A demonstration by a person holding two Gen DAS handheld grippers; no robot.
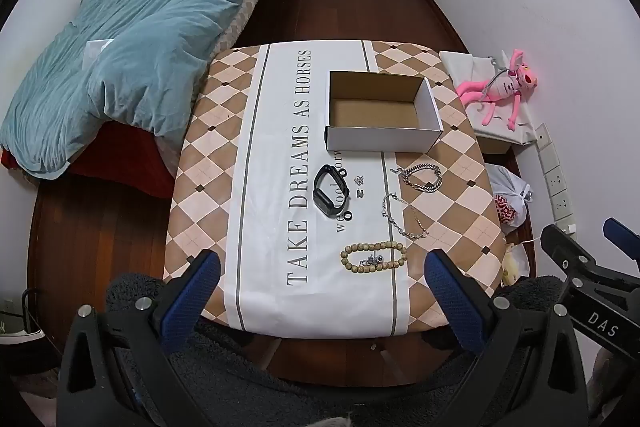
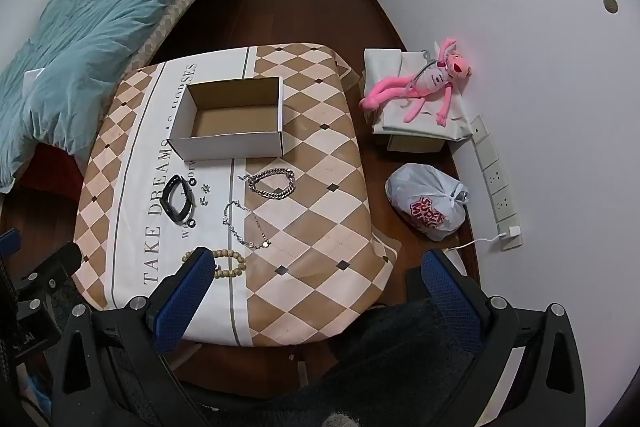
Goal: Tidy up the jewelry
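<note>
Both grippers, left [image 1: 322, 269] and right [image 2: 316, 269], gape empty above the table edge, jewelry laid out before the empty cardboard box [image 1: 434, 117], bead bracelet [image 1: 374, 255] nearest for first pick

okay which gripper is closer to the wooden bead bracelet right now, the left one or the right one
Left. The bead bracelet lies just ahead between the open fingers of the left gripper. The right gripper hangs off to its right, only its left finger overlapping the beads.

Black claw [image 1: 322, 267], blue textured pads [image 1: 192, 291]
</note>
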